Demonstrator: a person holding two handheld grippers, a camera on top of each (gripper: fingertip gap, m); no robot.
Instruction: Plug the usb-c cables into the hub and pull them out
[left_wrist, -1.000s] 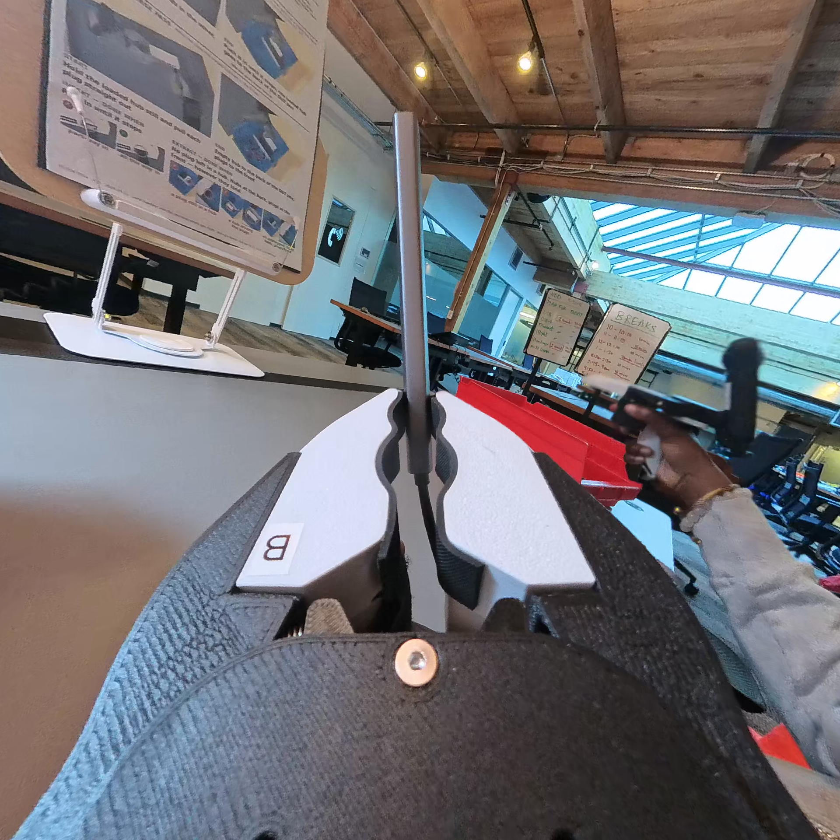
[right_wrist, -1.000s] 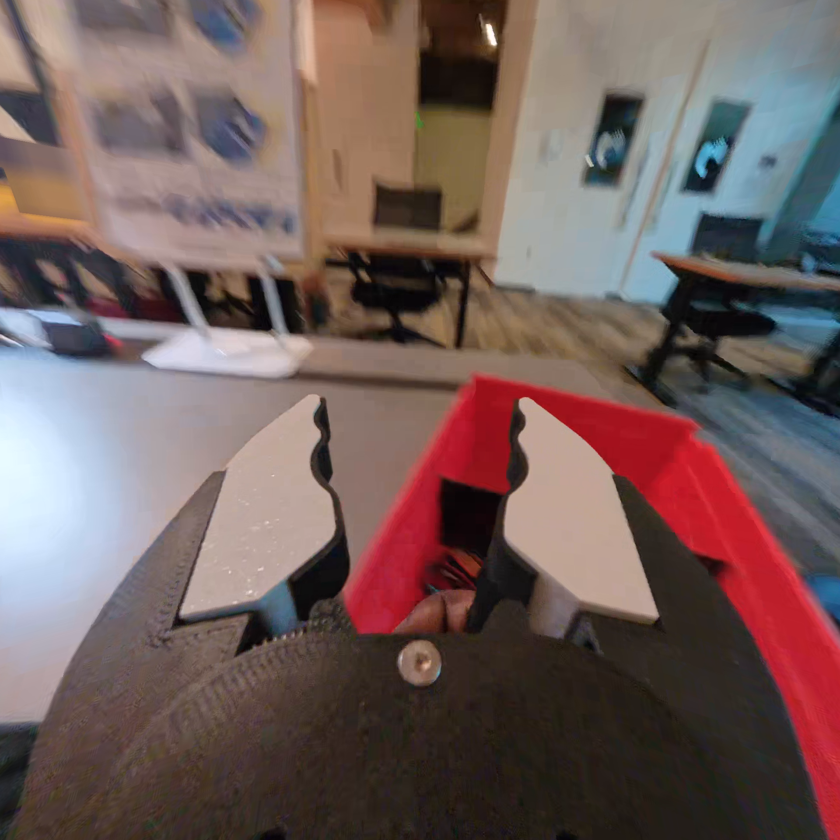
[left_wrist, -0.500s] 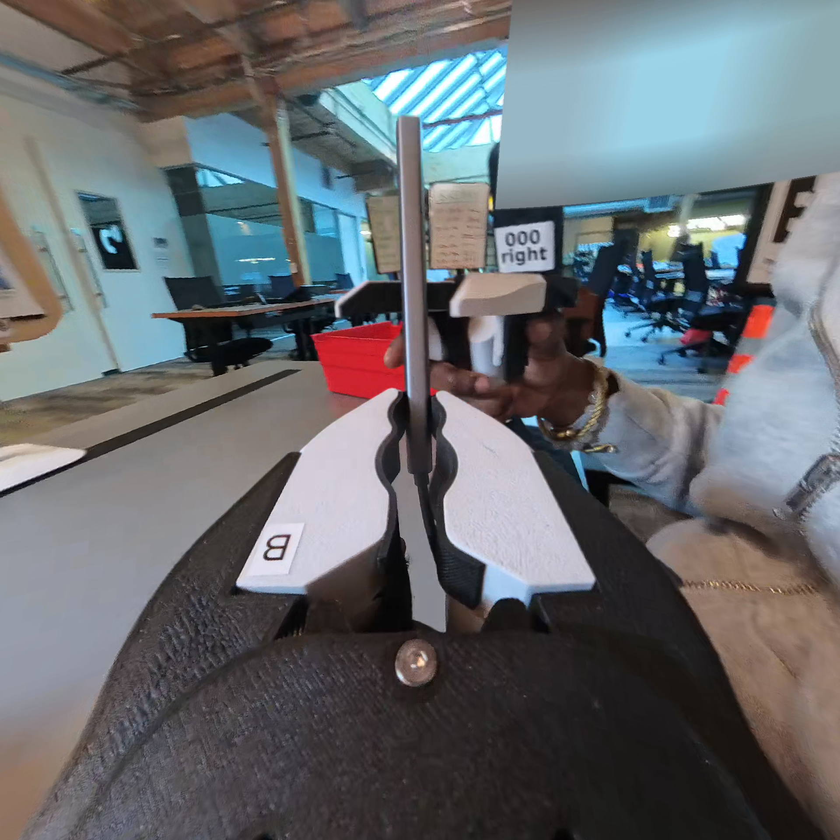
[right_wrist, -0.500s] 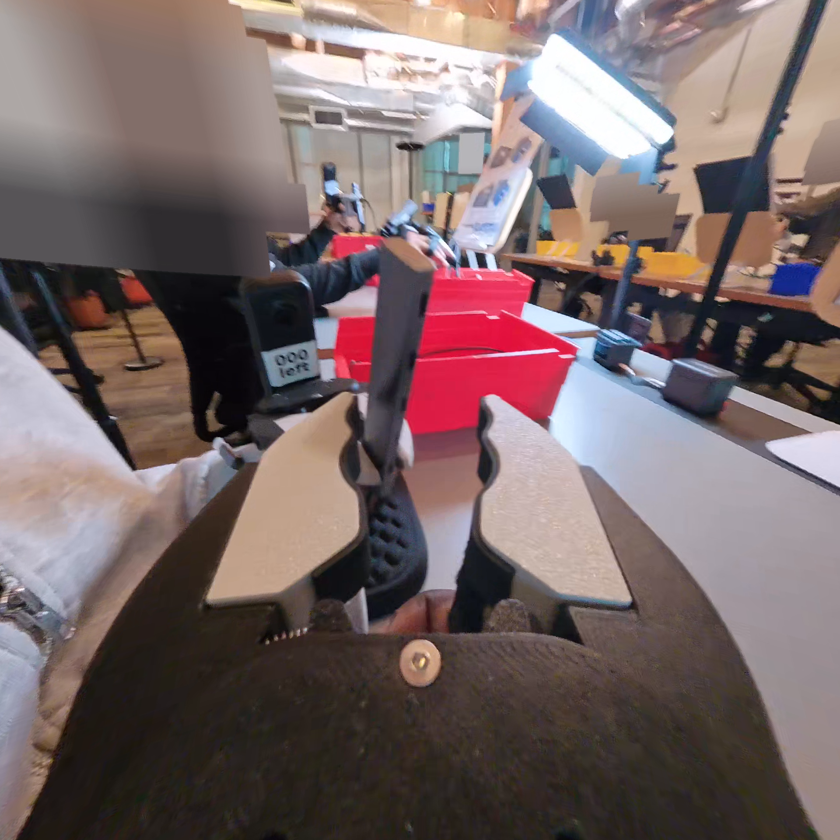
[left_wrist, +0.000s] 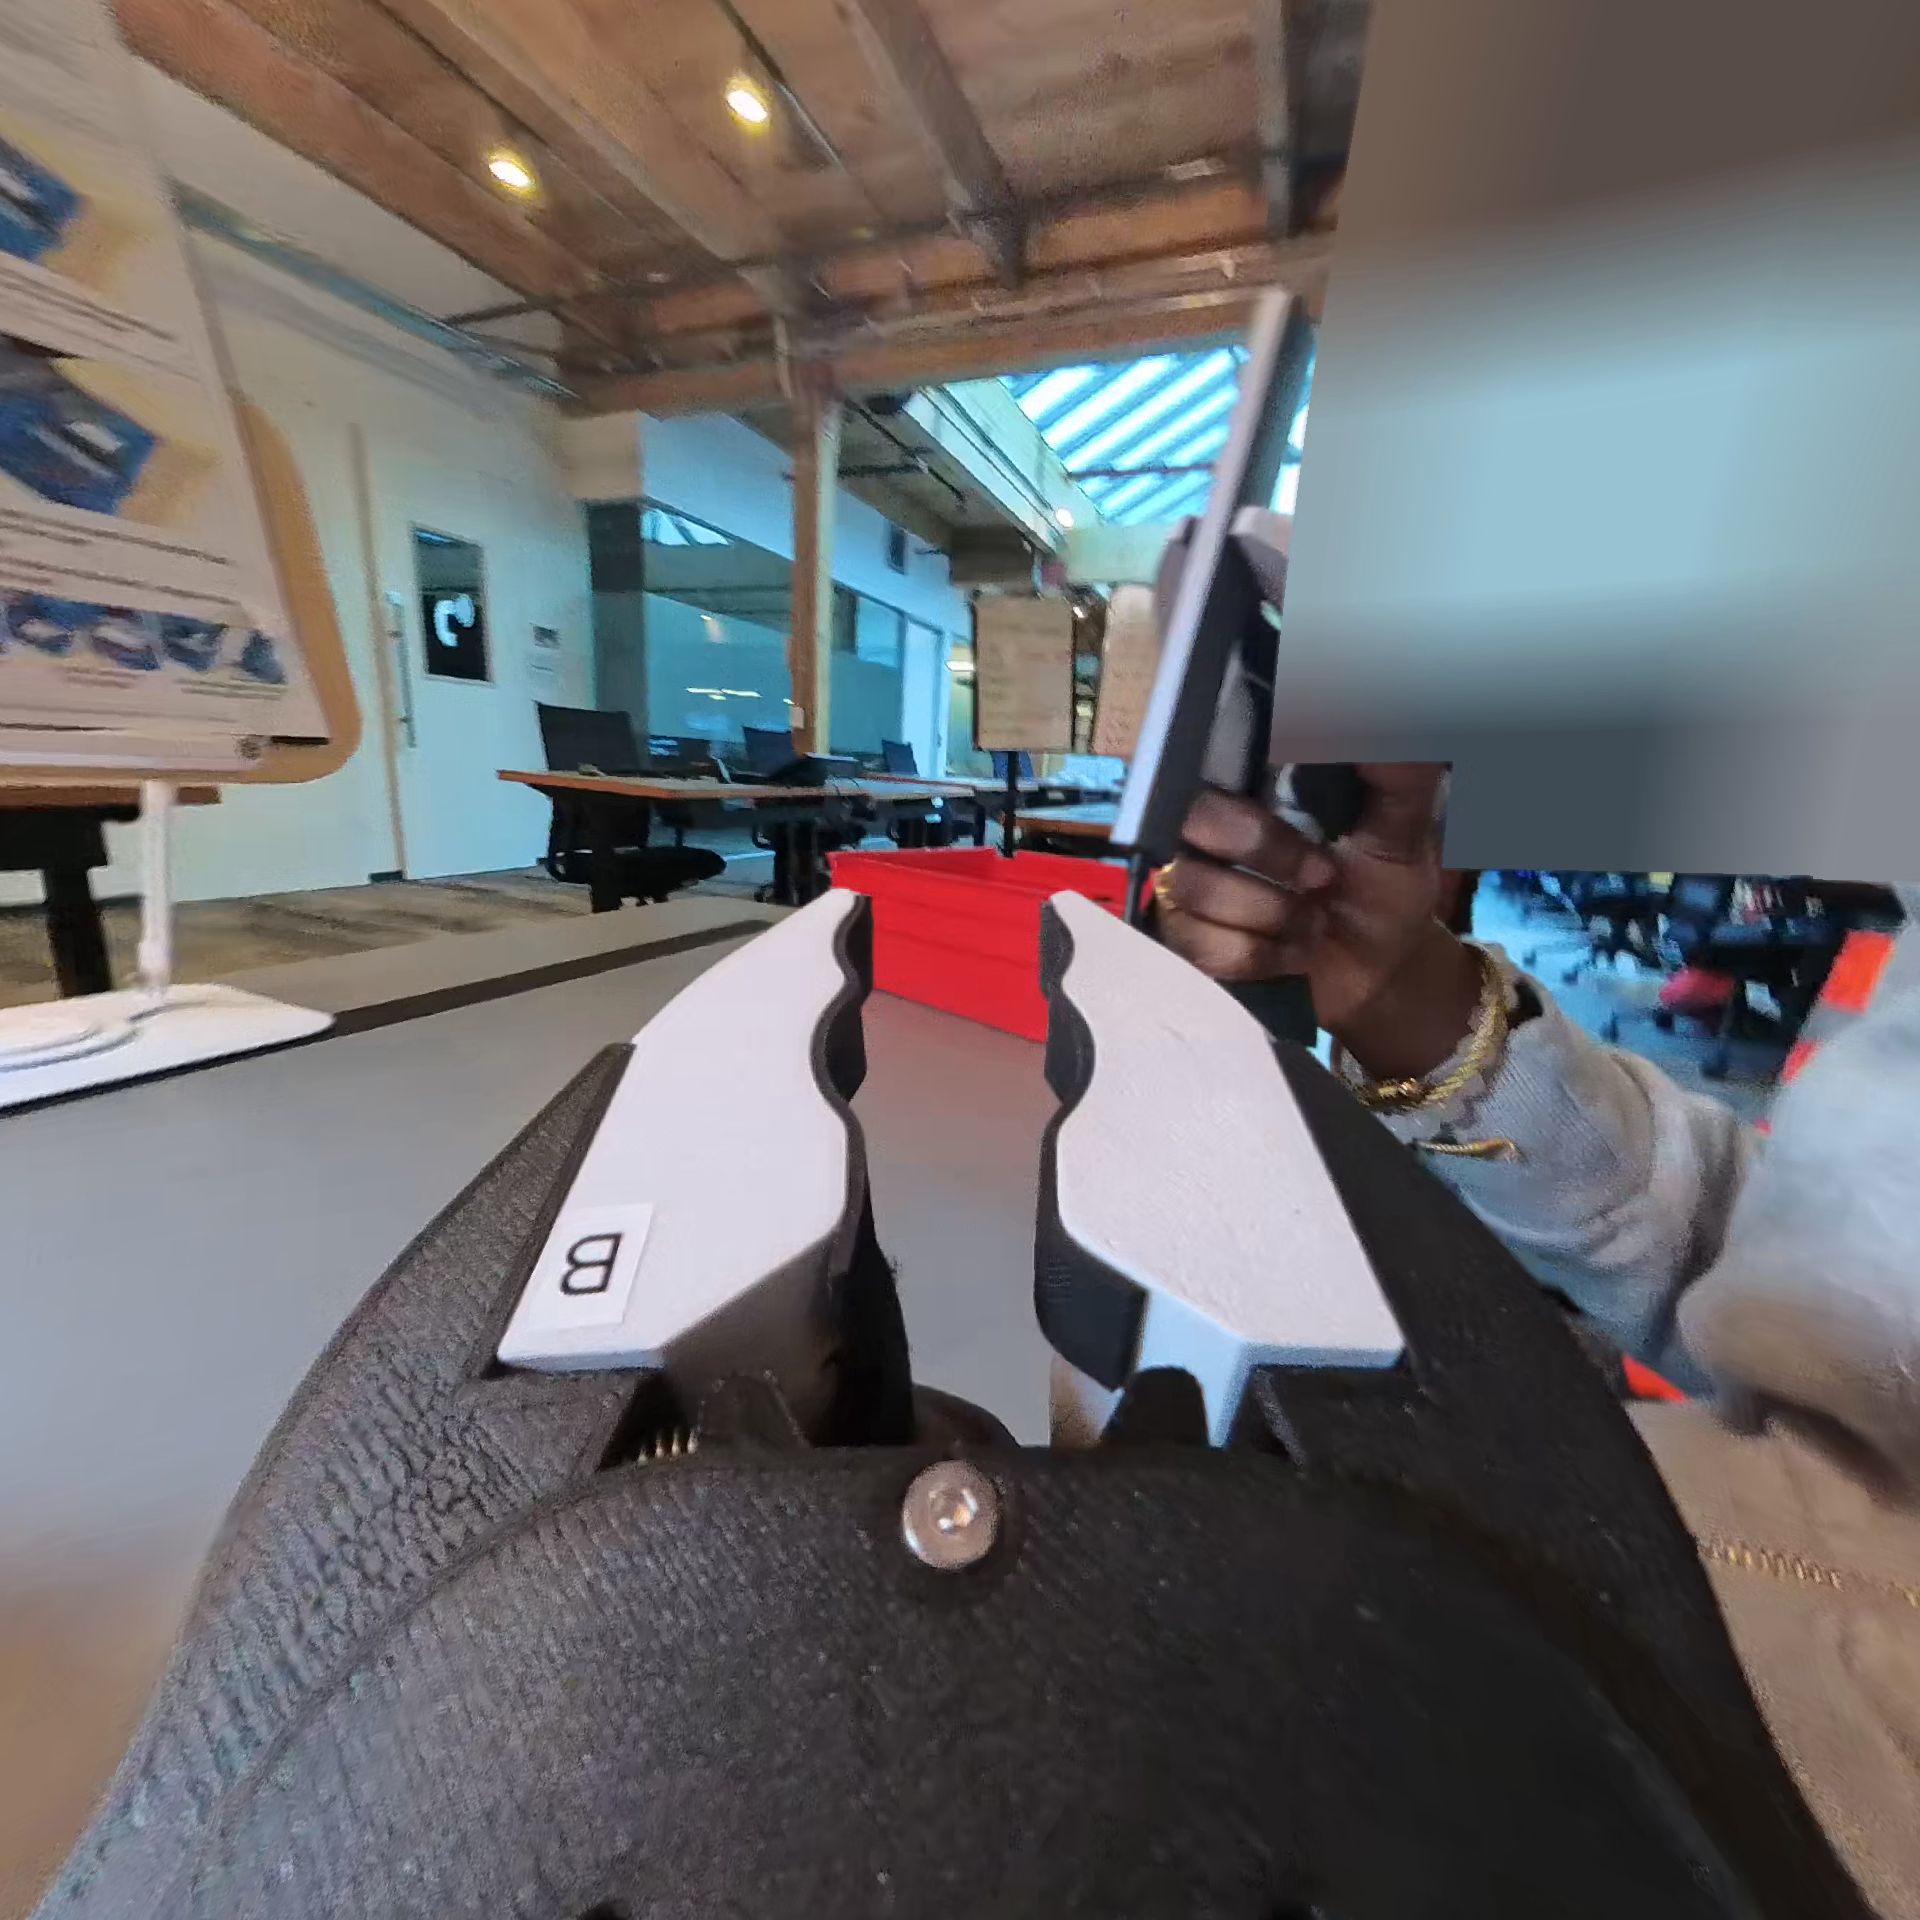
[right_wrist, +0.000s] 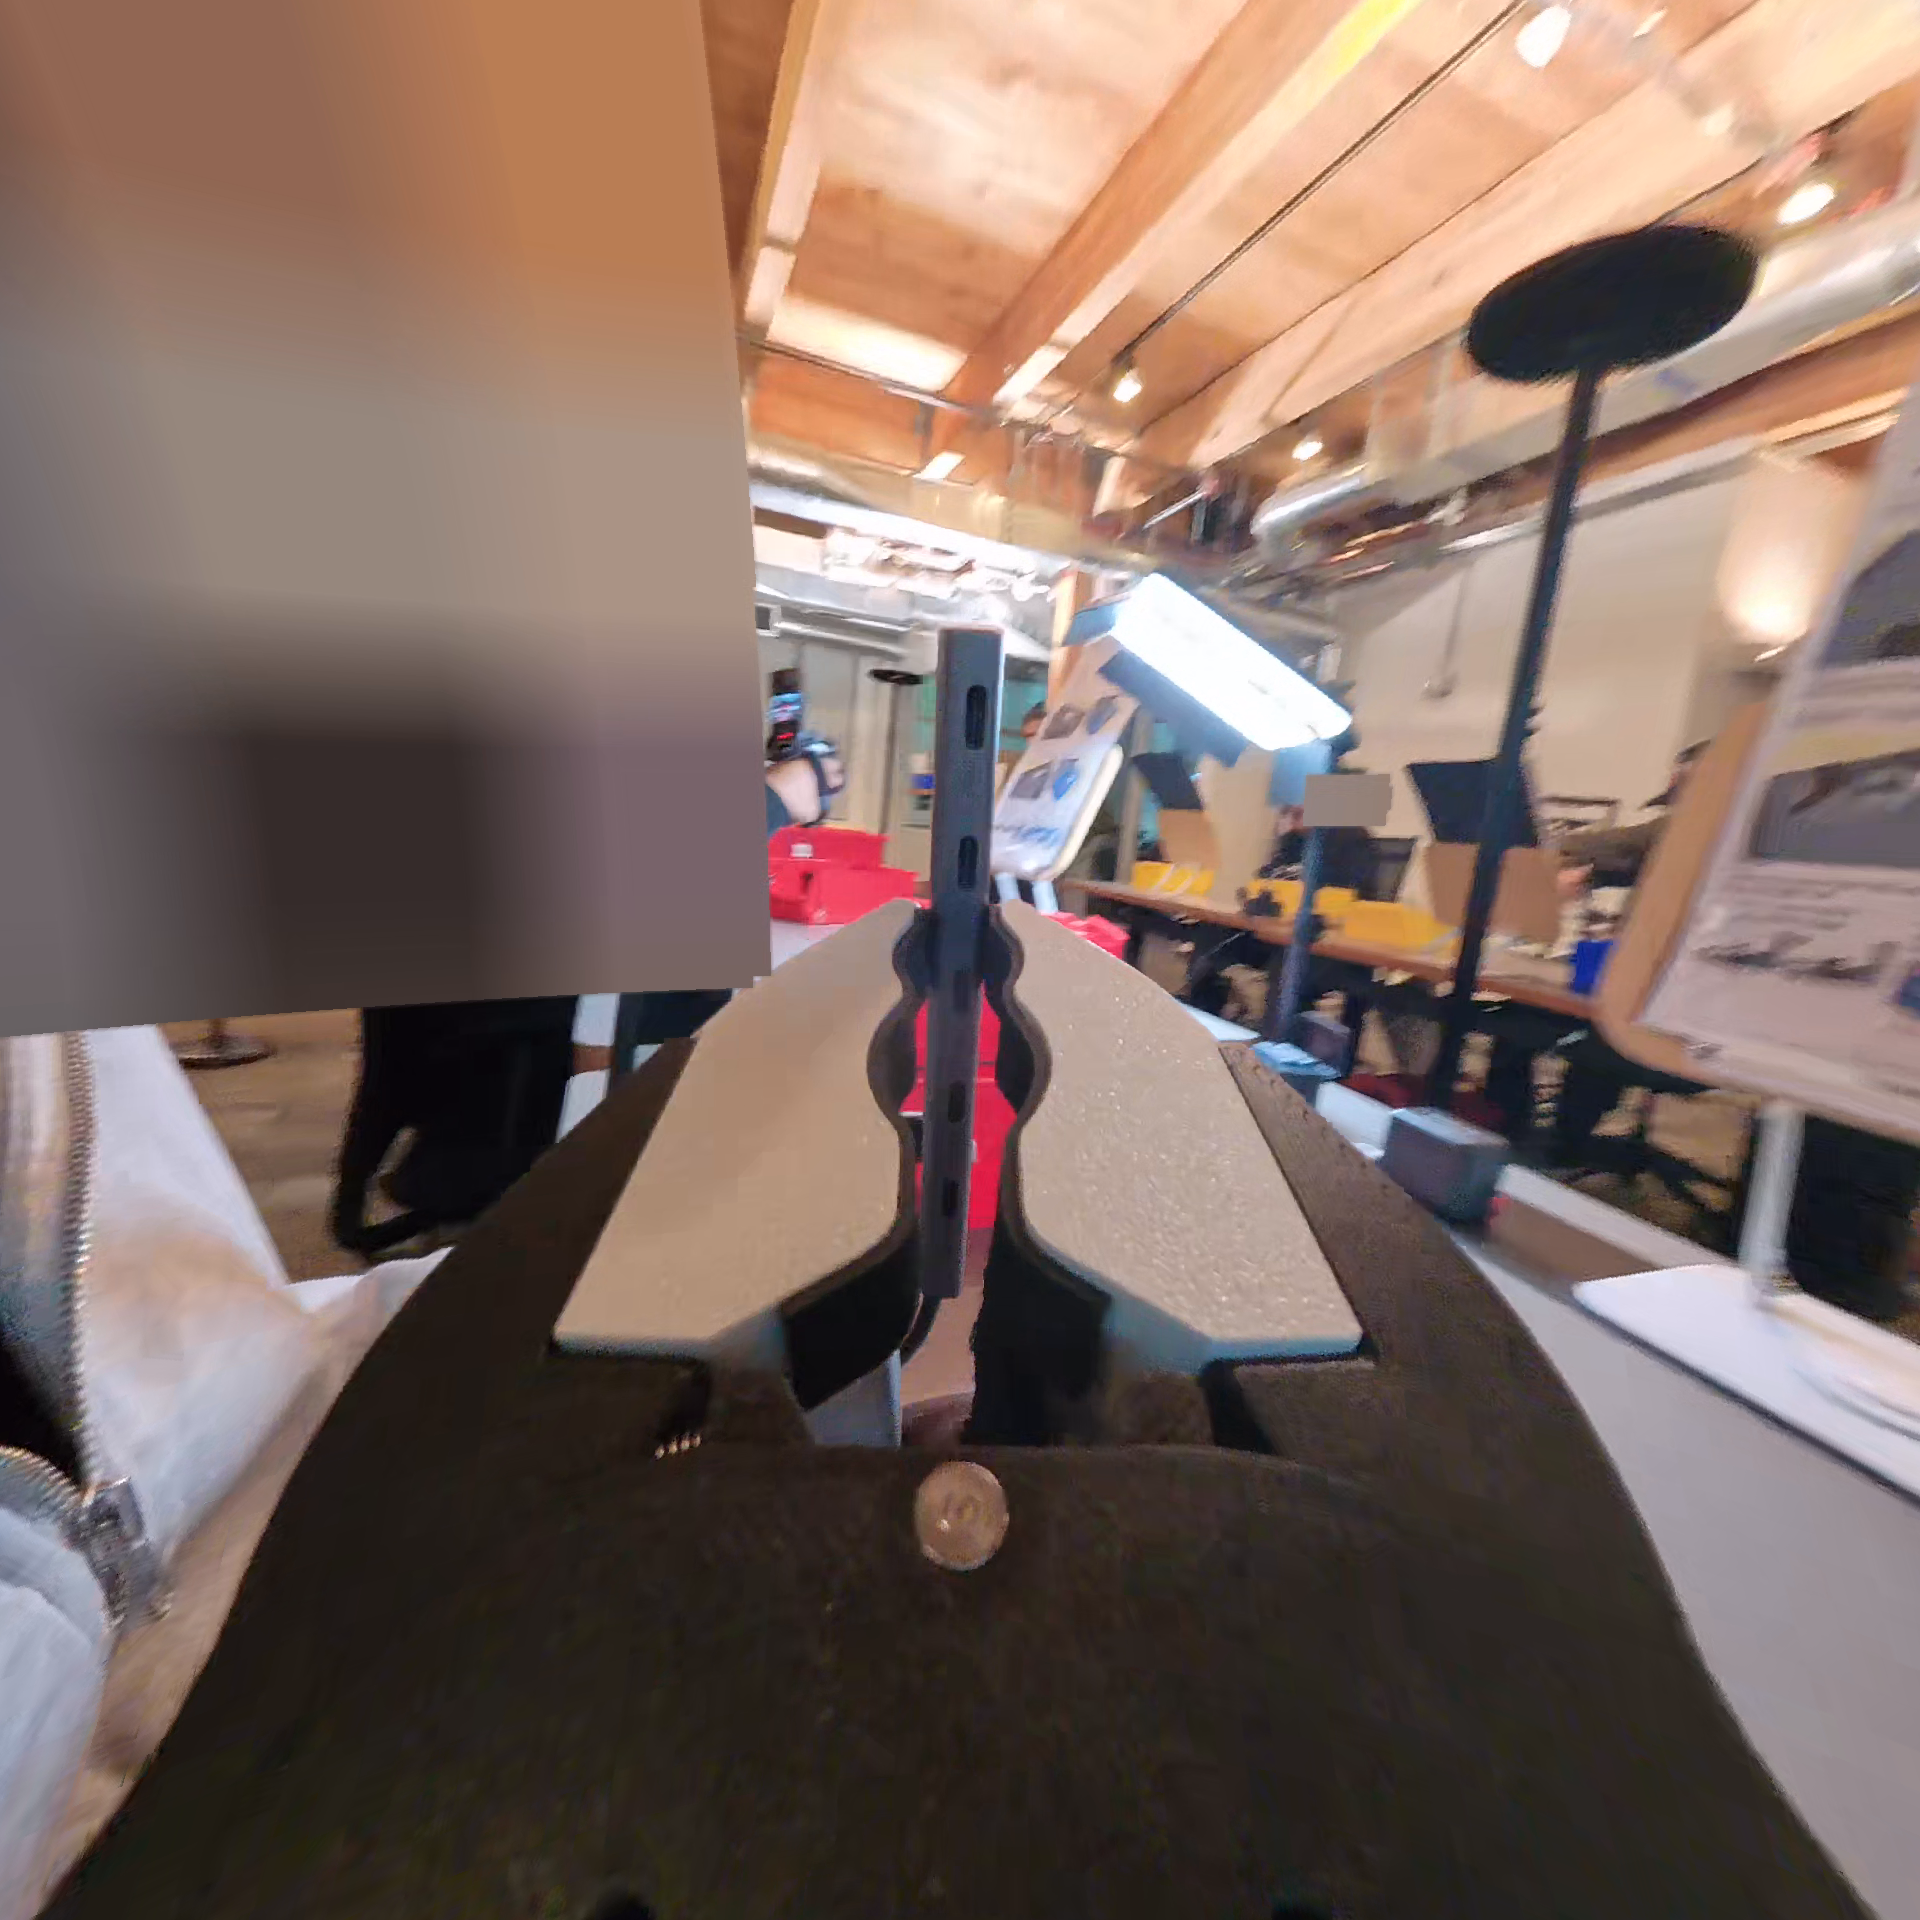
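Observation:
The hub (right_wrist: 966, 790) is a slim dark grey bar with several ports down its edge. My right gripper (right_wrist: 958, 920) is shut on its lower half and holds it upright above the table. My left gripper (left_wrist: 951, 914) is open and empty, low over the grey table (left_wrist: 312, 1195). In the left wrist view the hub (left_wrist: 1195, 644) shows tilted at the upper right, above a hand (left_wrist: 1278, 883) that holds the right gripper. No usb-c cables are in view.
A red bin (left_wrist: 956, 935) stands on the table just beyond my left gripper. An instruction board (left_wrist: 135, 468) on a white stand is at the far left; it also shows at the right of the right wrist view (right_wrist: 1787, 831). A small grey box (right_wrist: 1444, 1164) sits on the table edge. My hands' fingertips stand some 11 cm from each other.
The hub has passed from my left gripper to my right one. The left gripper has opened and let go of it; the right gripper has shut on it and lifted it.

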